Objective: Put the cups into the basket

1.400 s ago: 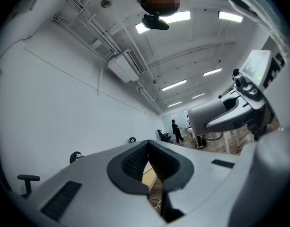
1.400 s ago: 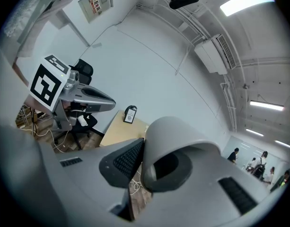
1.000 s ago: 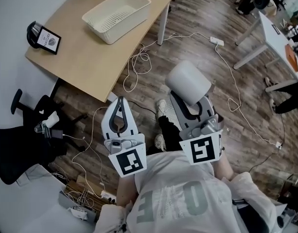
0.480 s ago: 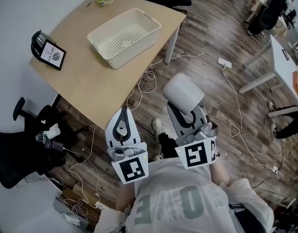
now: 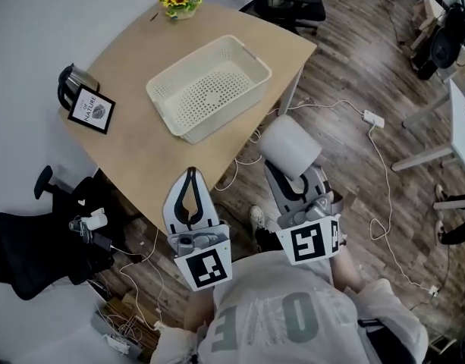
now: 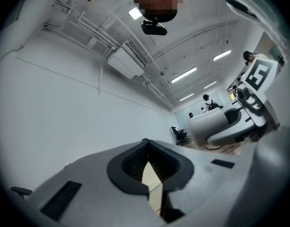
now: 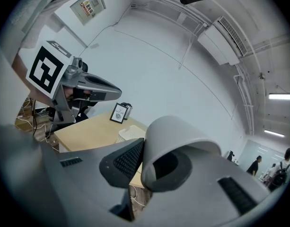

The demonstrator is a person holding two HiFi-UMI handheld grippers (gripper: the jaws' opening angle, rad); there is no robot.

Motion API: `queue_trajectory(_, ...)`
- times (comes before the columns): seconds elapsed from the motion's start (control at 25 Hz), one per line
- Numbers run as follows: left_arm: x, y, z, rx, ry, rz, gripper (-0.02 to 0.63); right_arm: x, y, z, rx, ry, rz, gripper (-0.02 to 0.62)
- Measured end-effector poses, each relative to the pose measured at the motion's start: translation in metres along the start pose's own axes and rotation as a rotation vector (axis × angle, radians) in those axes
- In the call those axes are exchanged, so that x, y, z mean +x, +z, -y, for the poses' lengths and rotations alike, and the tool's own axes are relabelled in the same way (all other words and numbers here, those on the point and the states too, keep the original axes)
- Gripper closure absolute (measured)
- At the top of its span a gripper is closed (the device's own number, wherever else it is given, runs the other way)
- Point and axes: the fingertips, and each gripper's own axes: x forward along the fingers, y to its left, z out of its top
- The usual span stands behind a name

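Cup held short of the table, basket waiting beyond.
The right gripper [image 5: 291,174] is pinching the white cup [image 5: 290,146] by its wall over the floor; the left gripper [image 5: 190,180] is hanging pressed together, empty. Farther off, the basket [image 5: 217,123] is sitting on the table [image 5: 137,154]. Such a thin hold risks the cup twisting loose or clipping the near rim.

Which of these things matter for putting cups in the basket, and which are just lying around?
For the job: grey cup, clamped in the right gripper; cream basket on the table.
Lying about: framed sign, dark jug, yellow flowers, floor cables, black chair.
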Motion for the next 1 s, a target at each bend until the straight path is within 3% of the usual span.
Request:
queue_trajectory(0.2, 0.046, 0.009, -0.003, -0.099, 0.016, 0.043, 0.598, 0.038, -0.023, 0.026, -0.005, 0.040, -0.011, 0.560)
queue_trajectory(0.76, 0.125, -0.012, -0.026, -0.059, 0.026, 0.014, 0.598, 0.097, -0.042, 0.058, 0.086, 0.038, -0.018, 0.560)
queue_trajectory(1.0, 0.179, -0.014, -0.041, -0.083, 0.025, 0.057, 0.598, 0.142, -0.044, 0.085, 0.013, 0.036, -0.021, 0.560)
